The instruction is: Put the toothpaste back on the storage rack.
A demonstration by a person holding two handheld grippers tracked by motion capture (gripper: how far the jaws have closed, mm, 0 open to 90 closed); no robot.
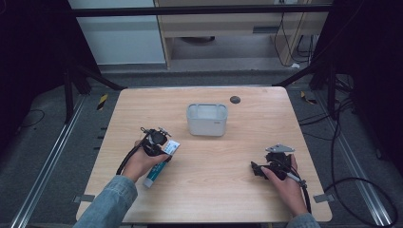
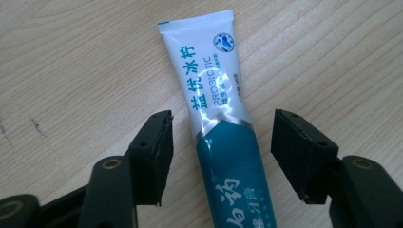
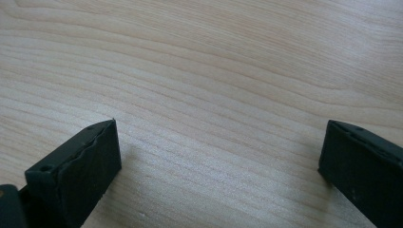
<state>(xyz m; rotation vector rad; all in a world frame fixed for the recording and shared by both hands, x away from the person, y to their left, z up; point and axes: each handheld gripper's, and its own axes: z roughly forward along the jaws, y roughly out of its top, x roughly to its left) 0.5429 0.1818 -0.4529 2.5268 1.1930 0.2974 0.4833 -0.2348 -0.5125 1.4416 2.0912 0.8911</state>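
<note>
The left tool (image 2: 221, 159) is spread wide, straddling a white-and-teal toothpaste tube (image 2: 216, 109) lying flat on the pale wooden desk (image 2: 71, 61); neither jaw touches it. The tube's cap end is cut off below. The right tool (image 3: 218, 166) gapes over bare desk.

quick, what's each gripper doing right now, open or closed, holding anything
Left gripper: open, fingers either side of the toothpaste tube lying on the table, not clamped on it.
Right gripper: open, nothing between its fingers, bare table below.
</note>
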